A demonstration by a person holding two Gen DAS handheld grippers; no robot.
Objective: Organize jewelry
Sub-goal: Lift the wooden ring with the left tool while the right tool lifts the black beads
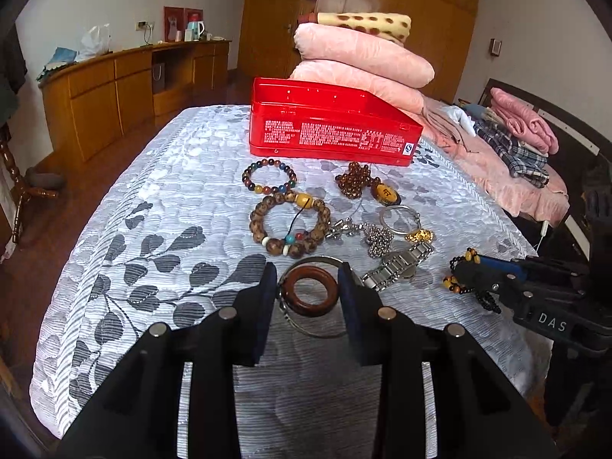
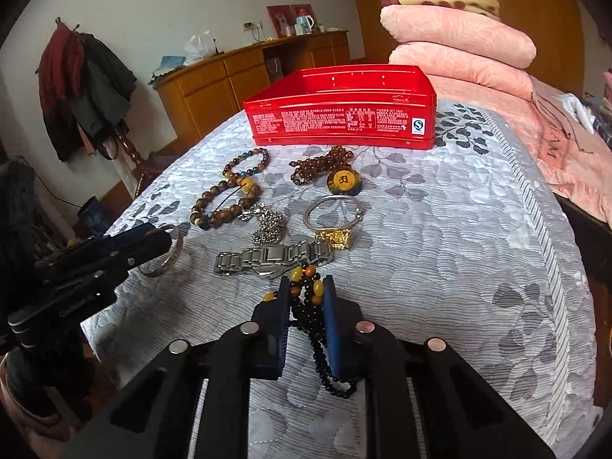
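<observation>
An open red tin box (image 1: pixel 332 130) stands at the far side of the bed, also in the right wrist view (image 2: pixel 340 114). Jewelry lies before it: bead bracelets (image 1: pixel 288 222), a brown bead string (image 1: pixel 355 181), a steel watch (image 1: pixel 397 266), a silver chain (image 1: pixel 376 235). My left gripper (image 1: pixel 308 287) is closed on a brown wooden ring (image 1: pixel 311 294) that lies with a silver bangle (image 1: pixel 306 321). My right gripper (image 2: pixel 306 294) is shut on a black and amber bead string (image 2: pixel 311 306), which hangs between its fingers; it shows at the right in the left wrist view (image 1: pixel 470 275).
Folded pink blankets (image 1: pixel 363 61) are stacked behind the tin. Clothes (image 1: pixel 512 141) lie on the right of the bed. A silver ring and gold piece (image 2: pixel 336 222) lie mid-bed. A wooden sideboard (image 1: pixel 126 88) stands along the left wall.
</observation>
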